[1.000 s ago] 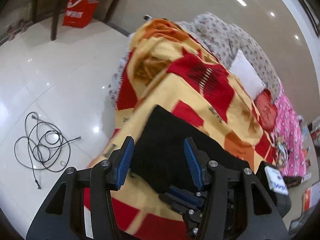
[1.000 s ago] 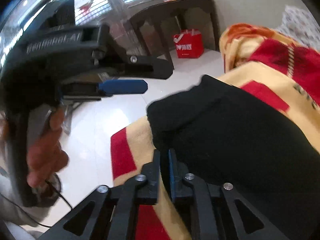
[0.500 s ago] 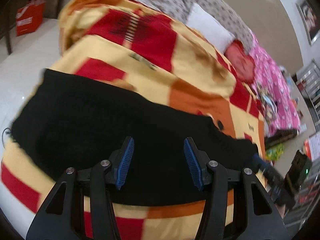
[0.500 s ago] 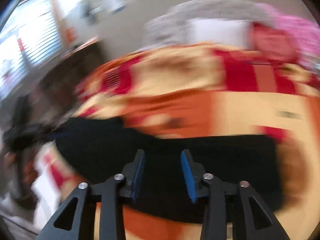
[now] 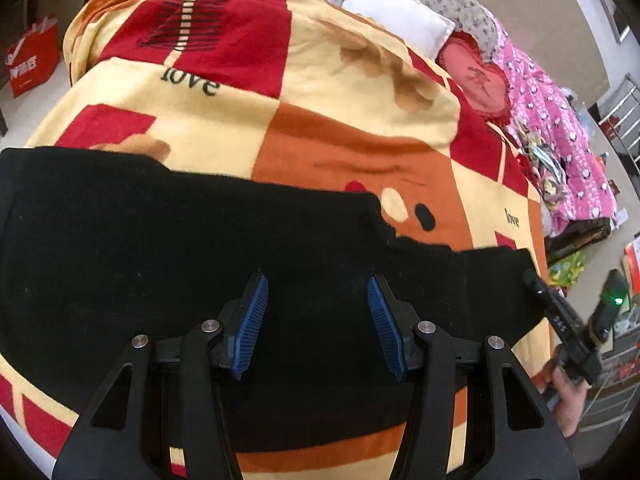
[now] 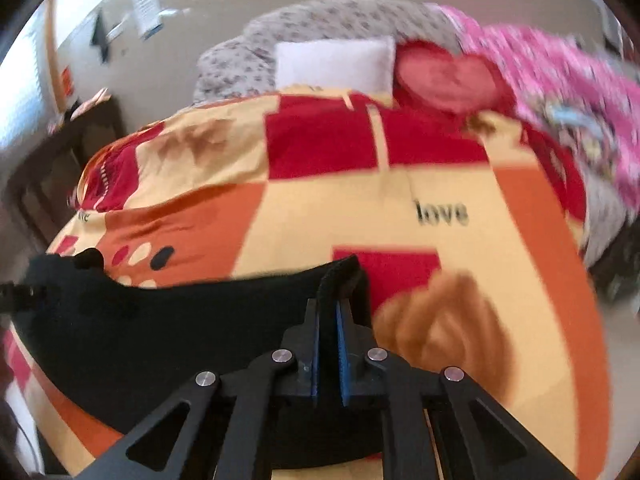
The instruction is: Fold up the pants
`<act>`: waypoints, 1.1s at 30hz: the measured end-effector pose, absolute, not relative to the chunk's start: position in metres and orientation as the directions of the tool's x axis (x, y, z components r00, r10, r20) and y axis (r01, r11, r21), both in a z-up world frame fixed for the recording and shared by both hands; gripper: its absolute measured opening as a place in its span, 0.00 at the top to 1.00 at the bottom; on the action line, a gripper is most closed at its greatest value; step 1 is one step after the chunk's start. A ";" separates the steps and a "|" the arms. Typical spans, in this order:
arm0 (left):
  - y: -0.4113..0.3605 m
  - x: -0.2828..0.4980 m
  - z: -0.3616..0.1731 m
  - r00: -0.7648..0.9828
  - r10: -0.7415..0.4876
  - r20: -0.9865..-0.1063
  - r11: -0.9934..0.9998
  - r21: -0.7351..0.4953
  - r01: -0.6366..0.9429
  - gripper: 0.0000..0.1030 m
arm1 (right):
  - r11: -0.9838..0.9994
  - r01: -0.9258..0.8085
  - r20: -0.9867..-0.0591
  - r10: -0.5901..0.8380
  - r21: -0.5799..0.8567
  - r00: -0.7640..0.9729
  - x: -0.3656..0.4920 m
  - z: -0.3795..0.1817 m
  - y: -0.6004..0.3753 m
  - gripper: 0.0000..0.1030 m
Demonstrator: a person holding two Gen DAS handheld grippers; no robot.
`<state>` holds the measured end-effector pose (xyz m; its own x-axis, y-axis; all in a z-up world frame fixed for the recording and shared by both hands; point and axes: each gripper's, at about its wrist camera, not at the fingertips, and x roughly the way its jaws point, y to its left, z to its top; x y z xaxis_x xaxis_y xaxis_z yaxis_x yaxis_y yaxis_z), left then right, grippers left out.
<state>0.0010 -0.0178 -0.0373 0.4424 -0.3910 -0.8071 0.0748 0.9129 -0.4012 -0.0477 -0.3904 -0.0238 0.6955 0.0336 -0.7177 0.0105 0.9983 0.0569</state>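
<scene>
Black pants (image 5: 168,248) lie stretched sideways across the near part of a red, orange and yellow blanket (image 5: 340,92). My left gripper (image 5: 316,320) hovers over their middle, open, its blue pads (image 5: 250,324) apart with only flat cloth below. In the right wrist view the pants (image 6: 180,328) run off to the left. My right gripper (image 6: 330,308) is shut on their right end, and a ridge of black cloth stands up between the pads. The left wrist view shows the right gripper (image 5: 560,320) at the pants' far right end, with a hand (image 5: 568,400) holding it.
The blanket covers a bed with a white pillow (image 5: 396,20), a red heart cushion (image 5: 480,76) and a pink quilt (image 5: 560,128) at the back and right. A red bag (image 5: 32,56) stands on the floor at left. Dark furniture (image 6: 60,152) is beside the bed.
The left gripper swung from the pants' left end to over their middle, staying open. The right gripper opened, travelled to the pants' right end and closed on the cloth there.
</scene>
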 end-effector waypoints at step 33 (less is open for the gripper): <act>-0.042 -0.002 -0.043 0.487 -0.304 -0.819 0.948 -0.313 0.066 0.49 | 0.977 0.094 -0.731 0.078 0.192 0.678 -0.089 -0.030 -0.417 0.93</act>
